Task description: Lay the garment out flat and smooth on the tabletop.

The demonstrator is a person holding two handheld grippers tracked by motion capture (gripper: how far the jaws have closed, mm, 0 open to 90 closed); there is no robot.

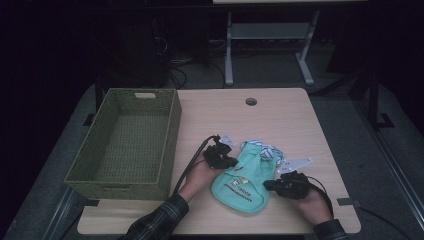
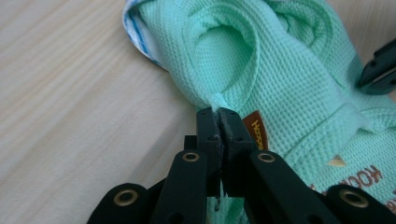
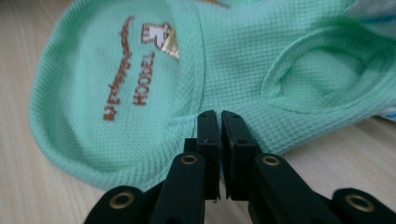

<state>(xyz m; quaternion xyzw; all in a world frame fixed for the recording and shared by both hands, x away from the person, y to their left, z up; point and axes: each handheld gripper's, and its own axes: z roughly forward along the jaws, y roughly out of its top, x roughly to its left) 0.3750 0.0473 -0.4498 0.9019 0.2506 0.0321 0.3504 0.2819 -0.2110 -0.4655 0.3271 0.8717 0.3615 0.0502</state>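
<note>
A small mint-green waffle-knit garment (image 1: 242, 185) with brown lettering lies on the wooden table (image 1: 280, 117), a blue-and-white striped lining (image 1: 262, 148) showing at its far end. My left gripper (image 1: 225, 160) sits at its left edge. In the left gripper view my left gripper (image 2: 218, 114) is shut, pinching the garment (image 2: 280, 70) at an armhole hem beside a brown label. My right gripper (image 1: 271, 185) is at the right edge. The right gripper view has my right gripper (image 3: 218, 115) shut on the hem of the garment (image 3: 116, 70), which puckers there.
A green woven basket (image 1: 170, 135), nothing in it, stands on the table's left side, close to my left hand. A round cable hole (image 1: 251, 101) lies near the far edge. Beyond the table are a metal frame's legs (image 1: 228, 60) and cables on the floor.
</note>
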